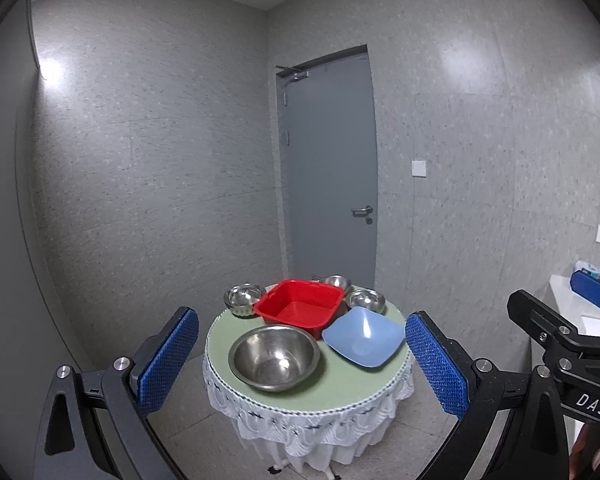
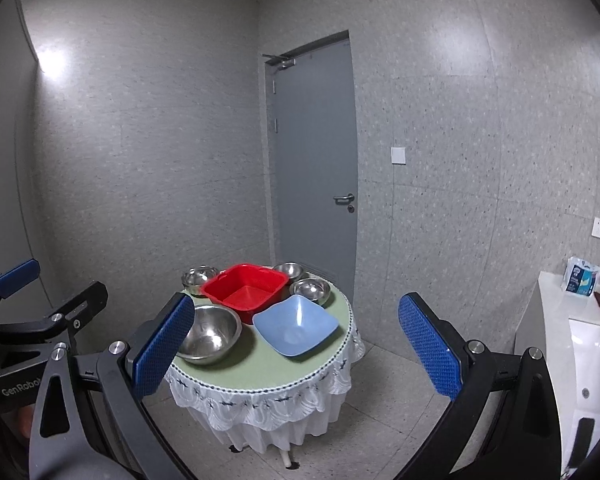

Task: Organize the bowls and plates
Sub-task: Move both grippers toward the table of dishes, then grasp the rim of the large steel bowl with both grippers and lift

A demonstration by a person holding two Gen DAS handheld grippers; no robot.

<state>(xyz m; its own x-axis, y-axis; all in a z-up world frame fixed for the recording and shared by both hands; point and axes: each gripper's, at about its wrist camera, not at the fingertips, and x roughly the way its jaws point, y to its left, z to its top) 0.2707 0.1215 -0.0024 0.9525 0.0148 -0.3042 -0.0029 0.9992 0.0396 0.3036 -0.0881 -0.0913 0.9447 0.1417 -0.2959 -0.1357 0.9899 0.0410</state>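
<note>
The tabletop [image 1: 340, 384] holds four shiny metal bowls: one big [image 1: 275, 357], three small [image 1: 242, 299] [image 1: 337, 282] [image 1: 366, 300]. One red tub [image 1: 300, 307]. One blue dish [image 1: 363, 336].

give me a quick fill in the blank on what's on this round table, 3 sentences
The square plastic tub in the middle of the round table is ____.
The number of small steel bowls behind the large steel bowl is ____.
The pale blue square dish sits to the ____ of the large steel bowl.

Missing words: red; three; right
</note>
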